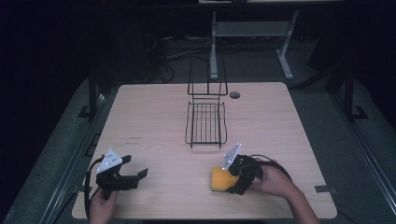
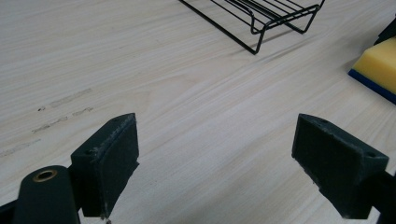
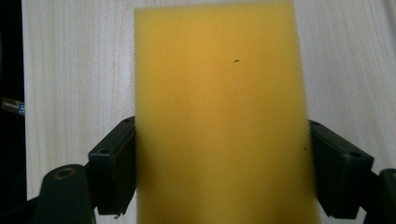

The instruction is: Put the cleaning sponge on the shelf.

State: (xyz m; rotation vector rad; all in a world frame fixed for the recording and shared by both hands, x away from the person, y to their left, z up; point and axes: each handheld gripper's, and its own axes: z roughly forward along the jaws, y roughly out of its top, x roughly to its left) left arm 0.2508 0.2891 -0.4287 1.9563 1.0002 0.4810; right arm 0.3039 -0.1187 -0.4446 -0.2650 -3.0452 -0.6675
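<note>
The right gripper grasps the yellow sponge across its short sides; the sponge's long axis runs straight ahead of the jaws. The wire rack lies ahead, mid-table. The left gripper is released and idle.

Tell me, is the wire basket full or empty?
Empty. The black wire basket has nothing inside; bare table shows through its bars. The yellow sponge sits apart from it, between the right gripper jaws.
</note>
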